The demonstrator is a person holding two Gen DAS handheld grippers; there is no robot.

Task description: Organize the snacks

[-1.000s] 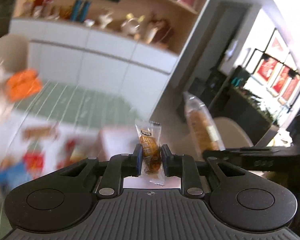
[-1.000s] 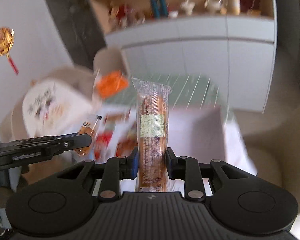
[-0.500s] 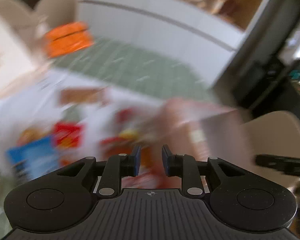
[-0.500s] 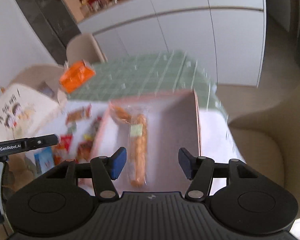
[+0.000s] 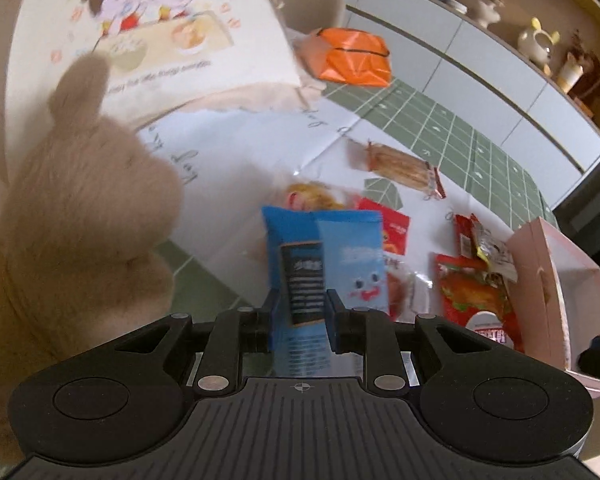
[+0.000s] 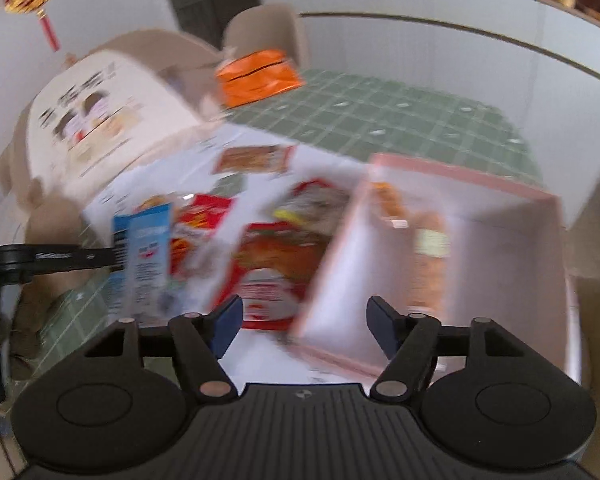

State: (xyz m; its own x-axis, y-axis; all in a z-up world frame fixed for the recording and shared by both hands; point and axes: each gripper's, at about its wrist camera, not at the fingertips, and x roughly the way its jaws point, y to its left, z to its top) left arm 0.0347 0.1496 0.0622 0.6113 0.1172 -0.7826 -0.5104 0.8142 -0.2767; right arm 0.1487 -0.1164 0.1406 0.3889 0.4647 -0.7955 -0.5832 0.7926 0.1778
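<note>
My left gripper [image 5: 300, 312] is shut on a blue snack packet [image 5: 324, 256] and holds it upright above the table; the packet also shows in the right wrist view [image 6: 146, 248]. My right gripper [image 6: 304, 324] is open and empty, above the near edge of the pink box [image 6: 500, 196]. Inside the box lie a long bread packet [image 6: 430, 256] and a small wrapped candy [image 6: 388, 200]. Several snack packets lie left of the box, among them a red chicken-print bag [image 6: 272, 264] and a wafer packet [image 5: 400, 166].
A plush bear [image 5: 72, 208] sits at the left. A printed cloth bag [image 5: 148, 32] and an orange packet [image 5: 352, 56] lie at the back. A white sheet covers part of the green checked tablecloth [image 5: 440, 120]. White cabinets stand behind.
Both grippers let their snacks go into the pink box. My left gripper then swung left and shut on the blue packet. My right gripper opened wide and came nearer the box's edge.
</note>
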